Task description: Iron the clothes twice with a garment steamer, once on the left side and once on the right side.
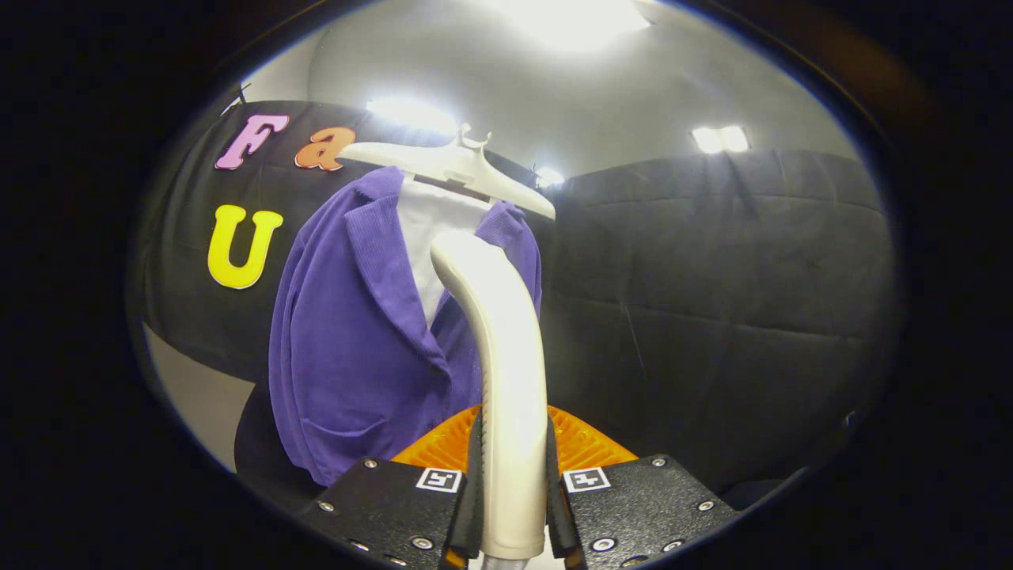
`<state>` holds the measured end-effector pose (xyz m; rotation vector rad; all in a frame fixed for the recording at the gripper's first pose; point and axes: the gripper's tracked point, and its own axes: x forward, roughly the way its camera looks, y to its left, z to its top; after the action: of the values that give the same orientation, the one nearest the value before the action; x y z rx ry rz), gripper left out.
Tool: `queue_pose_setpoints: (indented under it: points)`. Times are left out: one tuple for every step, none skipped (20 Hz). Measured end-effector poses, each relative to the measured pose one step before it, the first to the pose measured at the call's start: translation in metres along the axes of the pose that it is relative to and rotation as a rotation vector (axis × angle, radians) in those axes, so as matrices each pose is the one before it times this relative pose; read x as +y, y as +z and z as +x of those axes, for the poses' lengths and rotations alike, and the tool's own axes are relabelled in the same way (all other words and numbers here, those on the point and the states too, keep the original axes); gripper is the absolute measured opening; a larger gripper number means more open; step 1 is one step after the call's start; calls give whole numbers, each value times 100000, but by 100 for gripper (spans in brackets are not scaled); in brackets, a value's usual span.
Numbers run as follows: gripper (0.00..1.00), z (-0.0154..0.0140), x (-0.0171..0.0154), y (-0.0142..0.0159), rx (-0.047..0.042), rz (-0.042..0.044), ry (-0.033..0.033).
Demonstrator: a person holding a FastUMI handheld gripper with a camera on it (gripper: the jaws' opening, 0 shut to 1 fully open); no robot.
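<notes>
We see the claw point(513, 507) clenched on the handle of the garment steamer point(506, 372), both fingers pressed against the cream shaft from either side. The steamer's long axis runs straight ahead of the claw and upward, curving at its head toward the clothes. We take the purple jacket point(356, 332) as our landmark: it hangs over a white shirt point(427, 229) on a pale hanger point(451, 162), in front of the black booth wall point(712, 301). The steamer head rises before the jacket's open front, at the shirt's level; whether it touches the cloth we cannot tell. Most of the jacket's visible cloth lies to the left of the steamer shaft, while only a narrow strip of purple shows to its right. An orange ribbed part point(586, 443) sits just behind the fingers, below the jacket's hem. We judge that the coming pass turns on shifting the head sideways from the centre line onto one front panel.
</notes>
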<state>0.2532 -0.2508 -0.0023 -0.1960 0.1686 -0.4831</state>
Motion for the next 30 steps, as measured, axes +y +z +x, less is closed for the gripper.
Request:
queue_pose_setpoints:
  points:
    - [32,603,49,1023,-1624,816,-601]
    - [32,672,112,1003,-1717,1207,-422]
    - [32,690,75,910,-1451,1035,-549]
    - [32,734,32,779,-1602,648,-912]
    - [32,756,-18,548,-1459,369,-765]
    - [32,793,66,366,-821,168,-675]
    - [32,638,-68,72,-295,2,-863]
    - [32,681,-16,-46,-286,-41,-975]
    - [32,572,-38,-25,80,-139,-938]
    - [32,571,12,-235,300,-70,-966]
    - [32,657,-64,-231,376,-168,-914]
    - [32,601,6,-230,338,-296,-1090]
    - [32,589,-99,-237,116,-259,-1125]
    - [32,543,70,-218,122,-417,-720]
    - [32,474,147,-257,179,-684,-386]
    - [32,514,261,-176,-245,-1438,-155]
    - [32,288,225,-312,-9,-2088,-472]
    - [32,218,200,-339,266,-1210,-259]
    - [32,-5,408,-341,439,397,686]
    - [32,229,315,-442,721,717,483]
    - [32,387,172,-457,720,-370,-182]
    - [32,341,107,-609,933,-1744,-453]
    - [32,242,-20,-540,918,-1643,-432]
    - [32,145,84,-408,689,-743,-42]
    - [32,10,151,-428,480,2,-8]
    - [32,-27,45,-451,640,-440,-233]
    - [32,-379,-202,-547,659,-701,-395]
    - [32,-152,-71,-632,1193,-602,-355]
    - [32,163,-61,-635,1477,-421,-265]
    - [32,35,-20,-721,1425,-68,-120]
